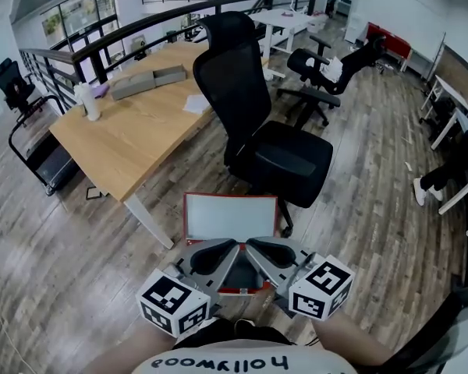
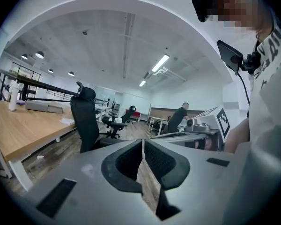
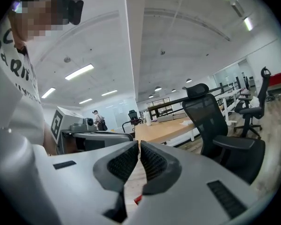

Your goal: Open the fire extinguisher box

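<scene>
Head view: the fire extinguisher box [image 1: 230,218], red-framed with a pale face, lies on the wooden floor [image 1: 78,248] between the desk leg and the base of the black chair [image 1: 257,123]; its near part is hidden under the two grippers; the left gripper [image 1: 232,246] and right gripper [image 1: 251,245] angle in from the bottom of the picture so their tips nearly meet above the box, apart from it; whether the box is open I cannot tell. On the desk [image 1: 132,142] stand a bottle [image 1: 90,100] and flat grey cases [image 1: 148,80]; a sheet of paper [image 1: 196,104] lies near the chair.

Left gripper view: the left gripper [image 2: 143,142] has its jaws pressed together, the dark pads [image 2: 129,161] meeting along one seam with nothing between them; beyond stand the chair [image 2: 86,121] and the desk [image 2: 23,125]; the right gripper [image 2: 206,130] shows at the right edge, beside the person's shirt [image 2: 271,102].

Right gripper view: the right gripper [image 3: 138,143] likewise has its jaws closed, tips touching, empty; the chair [image 3: 215,125] and desk [image 3: 164,130] lie ahead; the left gripper [image 3: 84,132] sits at the left.
</scene>
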`<action>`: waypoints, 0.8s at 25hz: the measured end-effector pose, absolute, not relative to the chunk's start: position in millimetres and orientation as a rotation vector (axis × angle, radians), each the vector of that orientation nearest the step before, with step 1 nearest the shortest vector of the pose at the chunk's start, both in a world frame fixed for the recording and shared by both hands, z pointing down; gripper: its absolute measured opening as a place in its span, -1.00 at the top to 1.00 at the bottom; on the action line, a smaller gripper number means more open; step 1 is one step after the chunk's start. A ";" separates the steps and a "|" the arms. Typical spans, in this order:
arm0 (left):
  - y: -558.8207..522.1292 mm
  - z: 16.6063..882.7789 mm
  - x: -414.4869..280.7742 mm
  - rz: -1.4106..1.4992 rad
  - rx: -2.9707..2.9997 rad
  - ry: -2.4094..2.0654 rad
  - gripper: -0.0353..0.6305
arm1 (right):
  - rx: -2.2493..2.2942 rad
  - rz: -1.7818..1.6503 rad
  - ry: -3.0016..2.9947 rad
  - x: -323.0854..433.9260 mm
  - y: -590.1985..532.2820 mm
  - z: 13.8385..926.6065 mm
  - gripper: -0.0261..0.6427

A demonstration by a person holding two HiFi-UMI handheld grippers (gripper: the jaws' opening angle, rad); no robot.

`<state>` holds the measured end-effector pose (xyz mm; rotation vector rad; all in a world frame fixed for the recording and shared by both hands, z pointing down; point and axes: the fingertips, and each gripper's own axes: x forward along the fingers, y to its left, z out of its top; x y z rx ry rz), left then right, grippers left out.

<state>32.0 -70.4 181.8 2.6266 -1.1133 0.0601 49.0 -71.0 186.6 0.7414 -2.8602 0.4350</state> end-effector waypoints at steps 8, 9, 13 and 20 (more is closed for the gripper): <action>-63.8 204.9 -3.3 0.086 2.552 -1.088 0.83 | 0.790 0.480 -2.834 32.8 -57.3 196.0 0.86; -63.2 206.6 -5.1 0.063 2.542 -1.088 0.83 | 0.792 0.490 -2.831 31.9 -54.5 198.3 0.86; -55.6 211.9 -4.4 0.024 2.533 -1.052 0.83 | 0.818 0.557 -2.835 33.5 -50.4 205.2 0.86; -50.3 219.3 -4.9 -0.001 2.505 -0.997 0.83 | 0.865 0.572 -2.830 37.0 -53.6 204.9 0.86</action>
